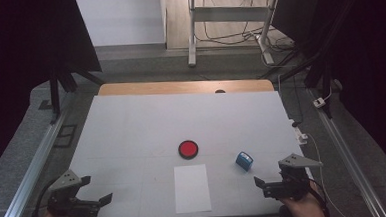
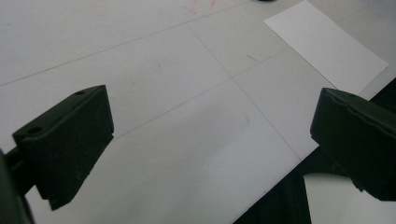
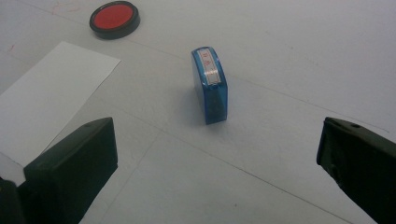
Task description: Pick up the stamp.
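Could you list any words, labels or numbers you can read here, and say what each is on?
Blue stamp: a white label strip with small red marks, too blurred to read.
Red ink pad: no text visible.
White paper sheet: blank.
Nothing legible anywhere.

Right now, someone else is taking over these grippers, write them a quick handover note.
Left gripper: jaws open, holding nothing, at the near left of the table.
Right gripper: jaws open, holding nothing, near right, facing the blue stamp.
Blue stamp lies untouched between the red ink pad and the right gripper. White paper lies flat, near centre.
Done: nothing visible.
Left, likely: grasp the stamp, ink it, stamp the paper.
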Action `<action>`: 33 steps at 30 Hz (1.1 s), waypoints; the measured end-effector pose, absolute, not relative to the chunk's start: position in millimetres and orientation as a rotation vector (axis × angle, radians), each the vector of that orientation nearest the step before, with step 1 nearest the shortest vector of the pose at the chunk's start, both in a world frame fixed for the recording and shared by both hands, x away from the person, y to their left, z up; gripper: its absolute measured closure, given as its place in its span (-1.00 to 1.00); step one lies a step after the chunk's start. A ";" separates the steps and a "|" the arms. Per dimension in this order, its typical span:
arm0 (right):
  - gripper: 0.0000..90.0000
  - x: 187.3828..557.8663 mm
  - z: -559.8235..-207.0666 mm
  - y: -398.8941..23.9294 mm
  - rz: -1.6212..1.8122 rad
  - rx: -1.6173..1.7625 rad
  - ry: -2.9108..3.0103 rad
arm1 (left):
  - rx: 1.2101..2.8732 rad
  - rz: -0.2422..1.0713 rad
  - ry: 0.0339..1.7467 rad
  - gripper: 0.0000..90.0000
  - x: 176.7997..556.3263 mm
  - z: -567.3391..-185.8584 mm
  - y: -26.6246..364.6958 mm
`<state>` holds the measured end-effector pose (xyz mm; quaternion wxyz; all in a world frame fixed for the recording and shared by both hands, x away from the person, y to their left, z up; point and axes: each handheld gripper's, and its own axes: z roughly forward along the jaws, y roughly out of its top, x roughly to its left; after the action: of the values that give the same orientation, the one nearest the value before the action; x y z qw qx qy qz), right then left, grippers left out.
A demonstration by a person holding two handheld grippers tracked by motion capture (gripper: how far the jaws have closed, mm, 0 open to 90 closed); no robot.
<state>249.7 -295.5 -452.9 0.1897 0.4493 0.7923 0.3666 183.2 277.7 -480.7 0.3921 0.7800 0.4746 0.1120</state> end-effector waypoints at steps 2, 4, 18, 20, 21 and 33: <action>-1.00 249.8 -453.0 -295.3 1.029 1.262 2.229 | 1.978 0.287 1.205 -1.00 182.8 -480.6 277.8; -1.00 250.1 -453.2 -294.9 1.028 1.260 2.236 | 1.982 0.291 1.204 -1.00 182.8 -480.5 277.4; -1.00 252.8 -454.1 -294.5 1.022 1.266 2.279 | 1.984 0.280 1.197 -1.00 184.1 -480.8 274.6; -1.00 253.1 -454.4 -293.8 1.020 1.266 2.284 | 1.993 0.280 1.195 -0.99 184.3 -480.9 273.9; -1.00 253.1 -454.2 -293.3 1.011 1.263 2.291 | 1.996 0.281 1.194 -0.99 184.3 -480.9 273.5; -1.00 254.1 -452.3 -289.4 1.025 1.217 2.293 | 2.011 0.284 1.193 -0.98 184.6 -481.2 271.5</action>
<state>254.1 -289.4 -452.3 0.1744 0.4292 0.8091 0.3616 184.6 271.5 -481.2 0.3831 0.7887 0.4678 0.1115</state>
